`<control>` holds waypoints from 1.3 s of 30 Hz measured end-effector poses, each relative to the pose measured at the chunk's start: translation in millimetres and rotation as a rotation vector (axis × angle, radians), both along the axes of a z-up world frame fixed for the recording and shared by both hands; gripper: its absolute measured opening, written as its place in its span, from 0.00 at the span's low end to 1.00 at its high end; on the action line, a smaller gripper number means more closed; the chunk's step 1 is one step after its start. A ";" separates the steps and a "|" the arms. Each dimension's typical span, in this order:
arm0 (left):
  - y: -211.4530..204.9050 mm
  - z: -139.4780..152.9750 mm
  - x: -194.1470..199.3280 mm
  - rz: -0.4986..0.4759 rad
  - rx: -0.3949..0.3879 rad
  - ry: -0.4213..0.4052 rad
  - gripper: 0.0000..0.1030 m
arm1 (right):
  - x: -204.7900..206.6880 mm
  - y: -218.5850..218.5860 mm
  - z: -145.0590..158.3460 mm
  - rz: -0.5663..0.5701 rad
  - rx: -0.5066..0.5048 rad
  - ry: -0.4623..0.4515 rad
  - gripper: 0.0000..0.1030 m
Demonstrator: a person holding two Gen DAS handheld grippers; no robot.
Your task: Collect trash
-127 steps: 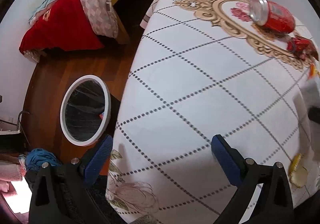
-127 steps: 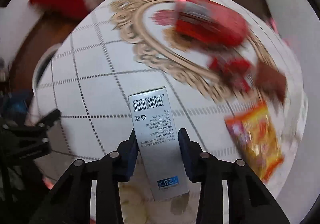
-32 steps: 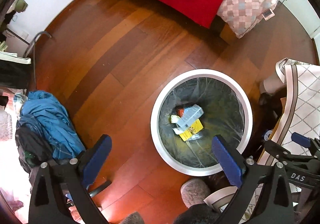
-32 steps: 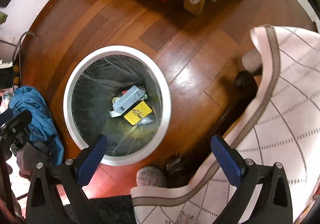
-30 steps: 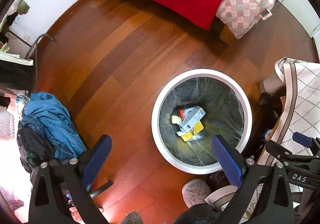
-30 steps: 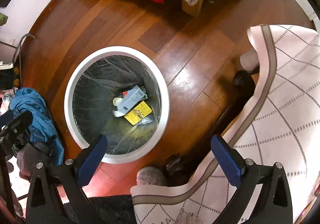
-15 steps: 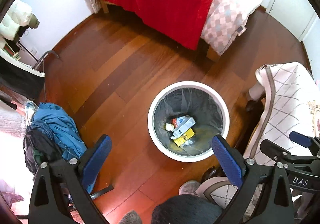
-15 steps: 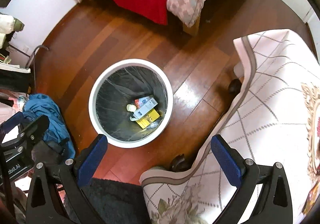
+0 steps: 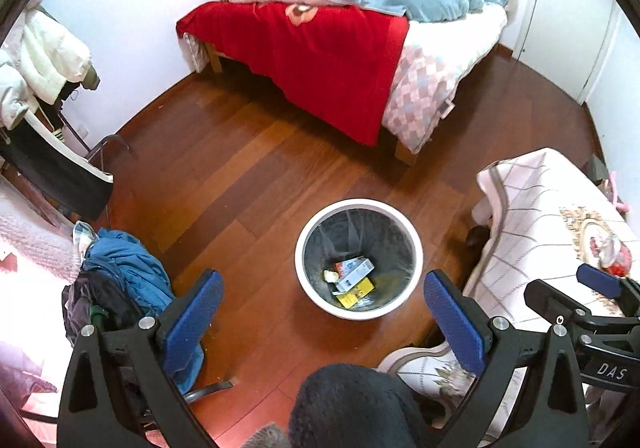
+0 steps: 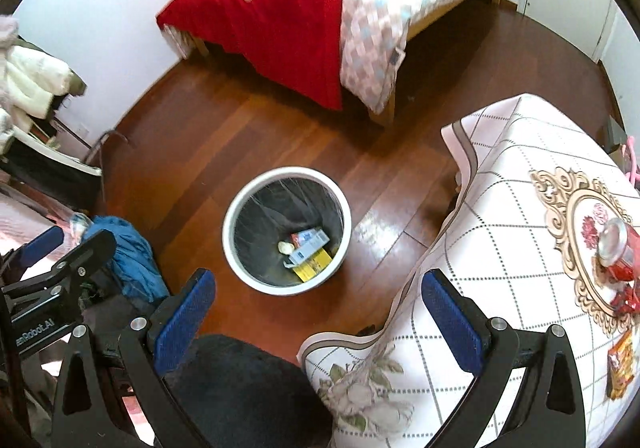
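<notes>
Showing black angular frames, silver screws and blue padded fingers (image 9: 192,312) on both grippers; bearing white "DAS" lettering on the right gripper (image 9: 600,290).

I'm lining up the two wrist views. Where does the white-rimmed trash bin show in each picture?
Left wrist view: the trash bin stands on the floor right of centre, just left of the table's cloth.
Right wrist view: the trash bin stands left of centre, further from the cloth.
Shared landmark: the red blanket hanging off the bed, beyond the bin in both.
</notes>
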State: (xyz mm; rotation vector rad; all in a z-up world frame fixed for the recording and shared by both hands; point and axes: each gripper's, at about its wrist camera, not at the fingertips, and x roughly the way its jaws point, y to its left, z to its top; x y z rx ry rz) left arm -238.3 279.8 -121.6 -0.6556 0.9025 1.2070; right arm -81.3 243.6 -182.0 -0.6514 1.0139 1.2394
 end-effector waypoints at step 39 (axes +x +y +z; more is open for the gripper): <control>-206.9 -134.5 424.4 -0.645 -0.291 0.071 0.99 | 409.0 -395.3 -72.4 -0.920 -0.041 0.143 0.57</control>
